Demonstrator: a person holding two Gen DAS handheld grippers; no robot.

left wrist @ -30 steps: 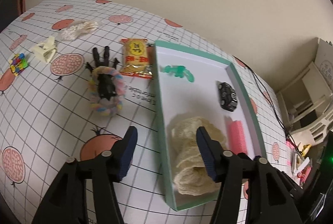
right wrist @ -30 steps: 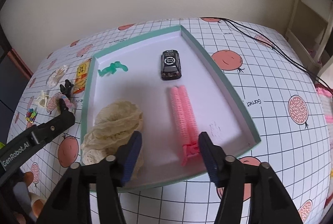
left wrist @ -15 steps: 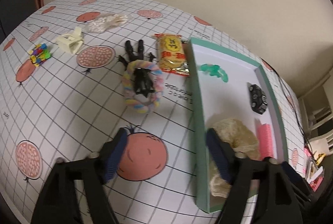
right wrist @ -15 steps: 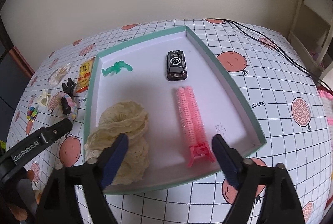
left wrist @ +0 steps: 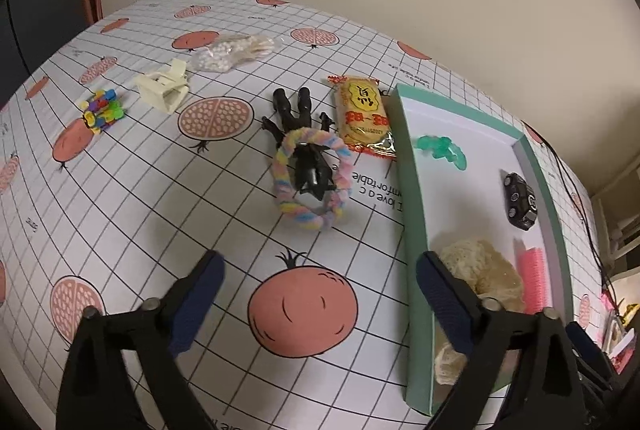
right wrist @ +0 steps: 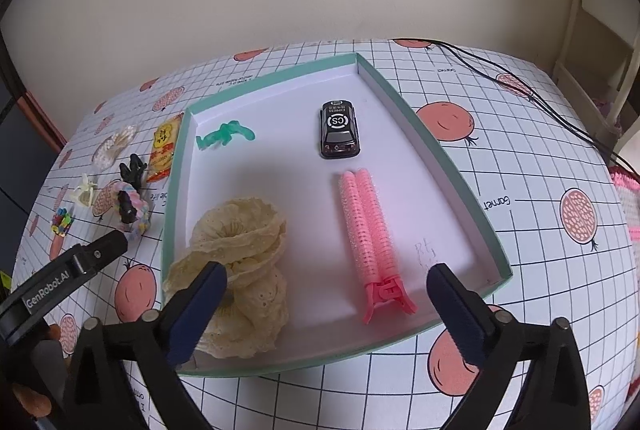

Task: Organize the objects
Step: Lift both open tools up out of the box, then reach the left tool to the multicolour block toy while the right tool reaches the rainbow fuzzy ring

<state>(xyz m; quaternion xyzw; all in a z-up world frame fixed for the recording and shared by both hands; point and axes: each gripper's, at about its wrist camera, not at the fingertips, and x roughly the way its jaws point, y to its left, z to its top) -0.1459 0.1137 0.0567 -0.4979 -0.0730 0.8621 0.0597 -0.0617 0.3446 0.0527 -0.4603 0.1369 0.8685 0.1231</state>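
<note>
left gripper [left wrist: 320,282]: fingers spread wide, nothing between them; hangs over bare tablecloth, right fingertip just beside the tray's left wall
right gripper [right wrist: 326,288]: fingers spread wide, holding nothing; hangs over the tray's near edge, left finger above the lace cloth, right finger near the tray's near-right corner
tray [right wrist: 456,166]: shallow teal box, white floor, low walls all round; bare floor in the middle and far right
lace cloth [right wrist: 240,270]: cream, bunched in the tray's near-left part
pink hair roller clip [right wrist: 370,234]: lying lengthwise in the tray, clip end toward the near wall
toy car [right wrist: 339,129]: black, in the tray just beyond the roller, apart from it
green toy [right wrist: 225,135]: in the tray's far-left corner area
pastel scrunchie [left wrist: 311,177]: on the cloth left of the tray, ringed around the black figure
black figure [left wrist: 302,134]: lying flat, legs pointing to the far side
snack packet [left wrist: 364,118]: yellow, touching or just beside the tray's far-left outer wall
cream hair claw [left wrist: 164,90]: well left of the scrunchie
bag of white beads [left wrist: 232,52]: beyond the claw
coloured bead cluster [left wrist: 102,110]: farthest left
open room: clear strip of cloth between left gripper and scrunchie
tablecloth [left wrist: 140,210]: white grid with pomegranate and peach prints
room: plain beige wall; black cable [right wrist: 520,86] on the table's far right; white shelf [right wrist: 600,42] at right edge
</note>
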